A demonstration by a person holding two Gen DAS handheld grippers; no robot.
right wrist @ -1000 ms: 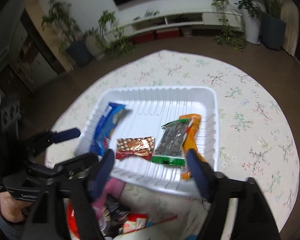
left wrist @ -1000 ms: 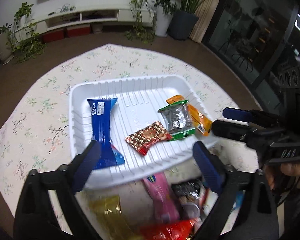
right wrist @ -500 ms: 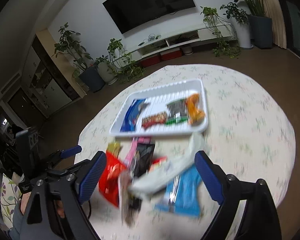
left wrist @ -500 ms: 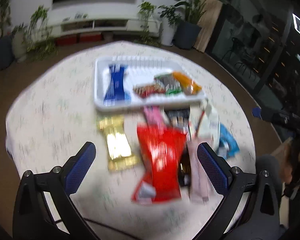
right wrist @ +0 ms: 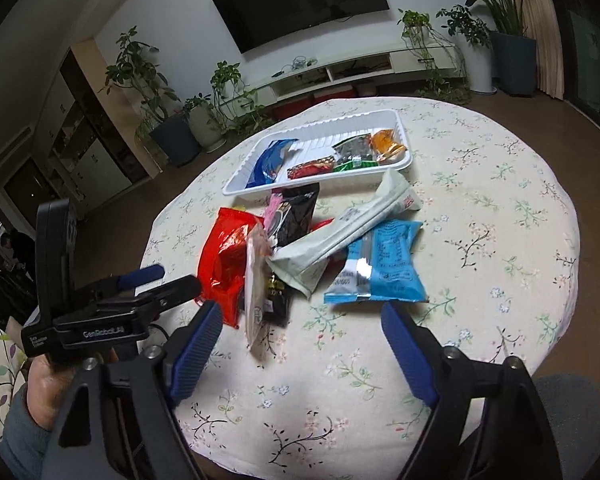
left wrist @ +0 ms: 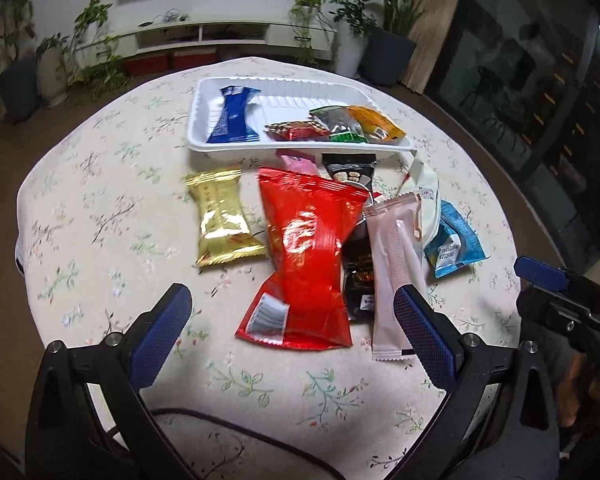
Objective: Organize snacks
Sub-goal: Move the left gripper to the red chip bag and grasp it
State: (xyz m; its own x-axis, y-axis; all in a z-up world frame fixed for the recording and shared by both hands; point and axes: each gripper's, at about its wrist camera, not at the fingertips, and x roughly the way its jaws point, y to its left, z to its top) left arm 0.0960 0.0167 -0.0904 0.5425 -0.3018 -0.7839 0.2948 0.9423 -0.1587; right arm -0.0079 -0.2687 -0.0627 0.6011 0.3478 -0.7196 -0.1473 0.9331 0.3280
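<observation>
A white tray (left wrist: 196,120) (right wrist: 400,120) at the far side of the table holds a blue packet (left wrist: 232,116), a red-brown one (left wrist: 296,130), a green-silver one (left wrist: 336,120) and an orange one (left wrist: 376,124). In front of it lies a loose pile: gold packet (left wrist: 222,216), red bag (left wrist: 308,248) (right wrist: 224,256), pink stick pack (left wrist: 392,268), black pack (left wrist: 350,168), pale long pack (right wrist: 340,236), light-blue pack (right wrist: 384,268). My left gripper (left wrist: 290,300) hangs open above the pile's near end. The right gripper (right wrist: 300,312) is open, its jaws closing, gripping nothing.
A round table under a floral cloth (left wrist: 100,208) carries everything. A black cable (left wrist: 220,420) runs along its near edge. A grey seat (right wrist: 572,400) stands at the near right. A hand (right wrist: 44,376) holds the left gripper. Potted plants and a low TV shelf stand beyond.
Both grippers have drawn back from over the tray toward the near side of the table. The whole pile of loose packets has come into view.
</observation>
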